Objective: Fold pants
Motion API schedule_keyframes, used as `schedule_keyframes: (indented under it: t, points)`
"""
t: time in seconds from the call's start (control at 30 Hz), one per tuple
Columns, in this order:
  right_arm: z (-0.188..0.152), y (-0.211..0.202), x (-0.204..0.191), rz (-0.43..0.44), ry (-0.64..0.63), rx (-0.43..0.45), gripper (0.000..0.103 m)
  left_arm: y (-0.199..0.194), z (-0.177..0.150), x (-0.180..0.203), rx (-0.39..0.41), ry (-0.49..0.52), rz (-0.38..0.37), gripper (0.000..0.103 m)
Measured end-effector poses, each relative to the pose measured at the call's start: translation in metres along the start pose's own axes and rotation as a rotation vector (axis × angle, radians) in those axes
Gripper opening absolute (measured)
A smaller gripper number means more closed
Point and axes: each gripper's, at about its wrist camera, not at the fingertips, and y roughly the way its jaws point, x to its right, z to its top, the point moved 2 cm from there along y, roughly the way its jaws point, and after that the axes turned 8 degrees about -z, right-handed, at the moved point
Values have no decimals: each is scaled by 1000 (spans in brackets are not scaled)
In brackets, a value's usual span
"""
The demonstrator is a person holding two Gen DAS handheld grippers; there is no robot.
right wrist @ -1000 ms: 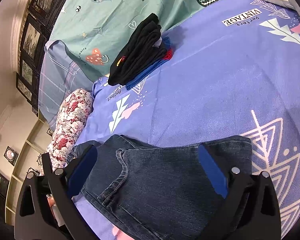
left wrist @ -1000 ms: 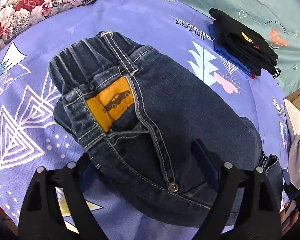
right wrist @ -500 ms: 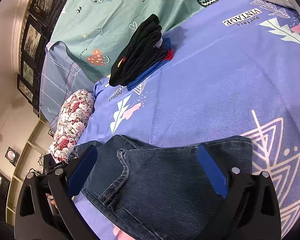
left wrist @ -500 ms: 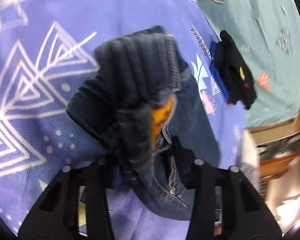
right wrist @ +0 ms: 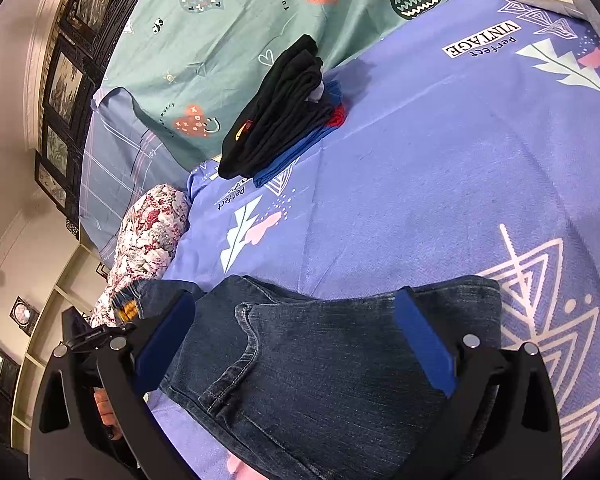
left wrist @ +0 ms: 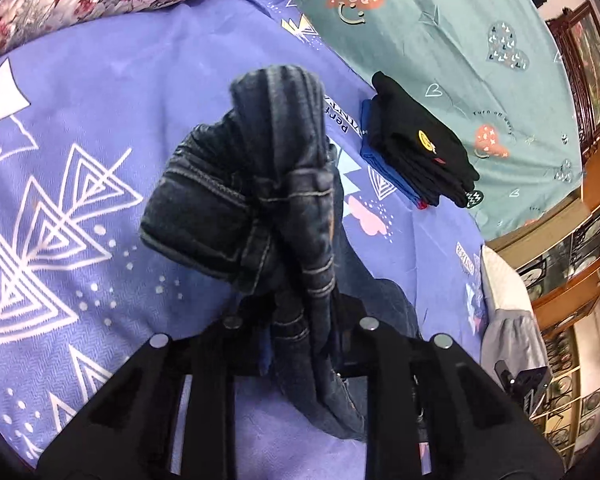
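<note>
Now left claw [left wrist: 300,320] closing on jeans [left wrist: 260,184] waistband; right claw [right wrist: 296,344] gapes over legs — lift clear, lay waistband squarely onto hems.

Bed [right wrist: 440,152] w/ jeans [right wrist: 320,368], clothes stack [right wrist: 284,108]

I saw the pants [left wrist: 276,200] as dark, coarse denim with pale raised stitching. The bedsheet [left wrist: 100,112] was matt purple woven cloth. At two o'clock in the left wrist view lay a folded pile [left wrist: 420,152] of soft black knit. My gripper frames looked like matt black plastic.
</note>
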Motion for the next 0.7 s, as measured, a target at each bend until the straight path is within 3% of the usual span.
schedule_keyframes:
  t: [0.1,0.2,0.27,0.3,0.37,0.47,0.57,0.7]
  points:
    - [1,-2,1,7,8,7,100,13,2,-21,-18,-77,36,24]
    - [2,-5,4,18,21,15,100,27,0,-46,-44,-181,41,39]
    - [3,-7,6,19,36,18,100,31,-2,-55,-43,-221,19,40]
    - [4,-10,7,20,45,25,100,29,-2,-53,-31,-203,11,35]
    - [6,-21,9,26,54,45,100,18,-2,-35,7,-106,7,24]
    - [12,-45,16,17,63,80,100,-4,-12,44,63,204,-23,19]
    - [21,-78,32,-8,98,134,100,-7,-42,121,25,461,-91,17]
    - [29,-114,54,-39,140,185,100,23,-113,212,-135,800,-198,21]
